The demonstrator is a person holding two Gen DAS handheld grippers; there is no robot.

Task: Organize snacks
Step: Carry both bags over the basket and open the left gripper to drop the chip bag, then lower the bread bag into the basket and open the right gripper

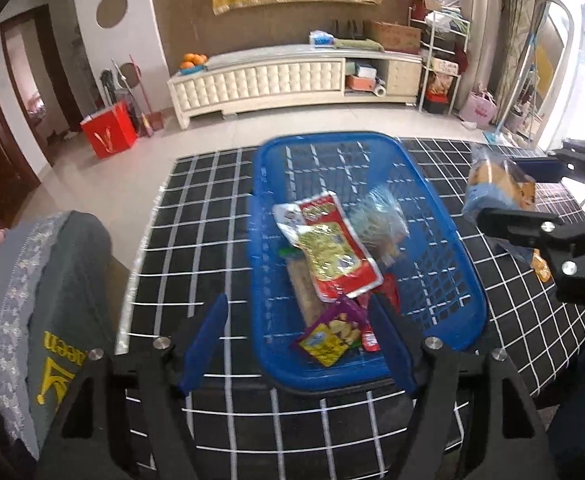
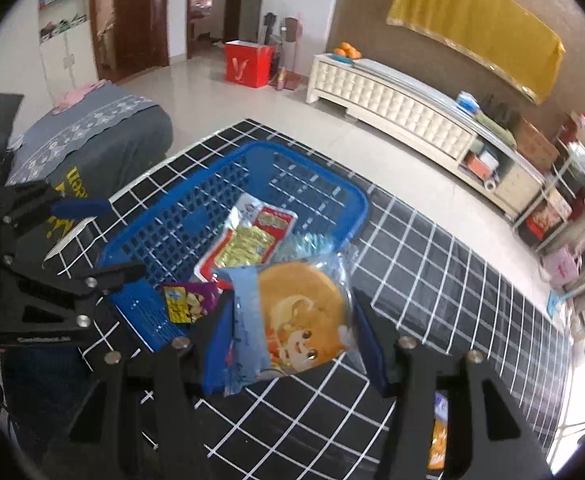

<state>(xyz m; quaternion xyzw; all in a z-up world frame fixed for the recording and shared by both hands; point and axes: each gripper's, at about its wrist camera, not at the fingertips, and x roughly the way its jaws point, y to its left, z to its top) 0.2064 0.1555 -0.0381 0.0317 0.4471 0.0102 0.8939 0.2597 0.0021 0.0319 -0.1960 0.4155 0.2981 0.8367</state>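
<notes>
Legible markings:
- Red box (image 2: 248,63) on the floor, at 11 o'clock in the right wrist view: a large yellow "y"-shaped mark.
- Grey cloth cover (image 1: 58,332), at 8 o'clock in the left wrist view: yellow emblem and lettering, seen reversed, unreadable.
- Snack packets in the blue basket (image 1: 444,264): printing too blurred to read.

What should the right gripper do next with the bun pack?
Probably carry it over the blue basket and let go. The right gripper is clamped on the bun pack near the basket's edge; other snacks already lie inside, and the left gripper is open and empty.
</notes>
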